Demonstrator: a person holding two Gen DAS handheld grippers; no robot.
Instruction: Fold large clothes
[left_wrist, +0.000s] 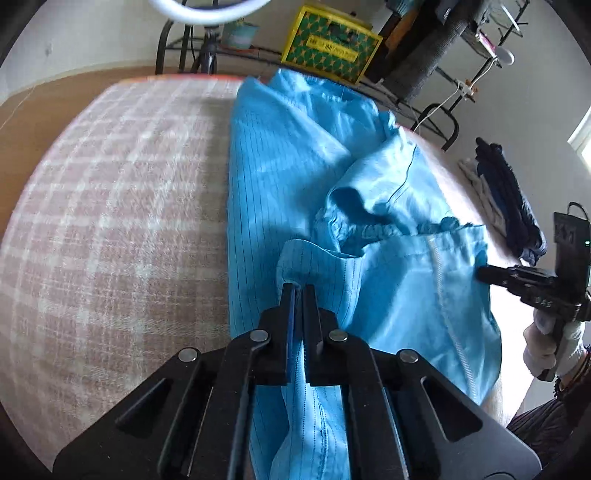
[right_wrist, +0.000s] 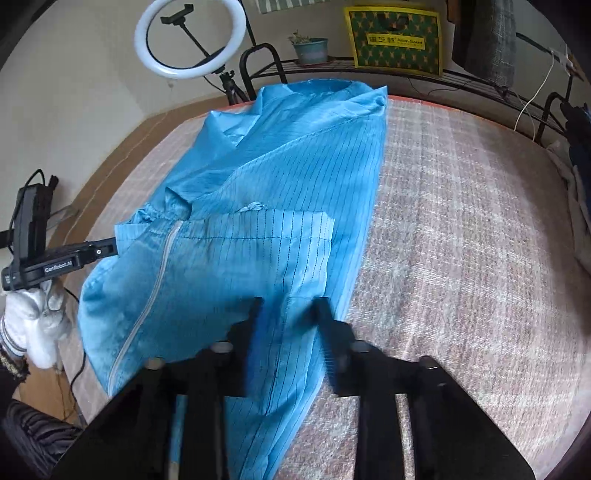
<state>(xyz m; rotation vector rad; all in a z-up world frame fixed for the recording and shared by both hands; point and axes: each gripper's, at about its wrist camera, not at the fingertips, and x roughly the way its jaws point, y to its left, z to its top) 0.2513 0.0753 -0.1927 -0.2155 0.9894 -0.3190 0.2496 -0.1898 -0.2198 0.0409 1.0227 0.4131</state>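
As the blue coat lies lengthwise down the bed, collar at the far edge: left tongs pinched tight on a fold of cloth, right tongs narrowed onto the lifted hem, toward the near edge.

Garment lying on bed, running six to twelve o'clock, with ring light at eleven and box at one behind it.
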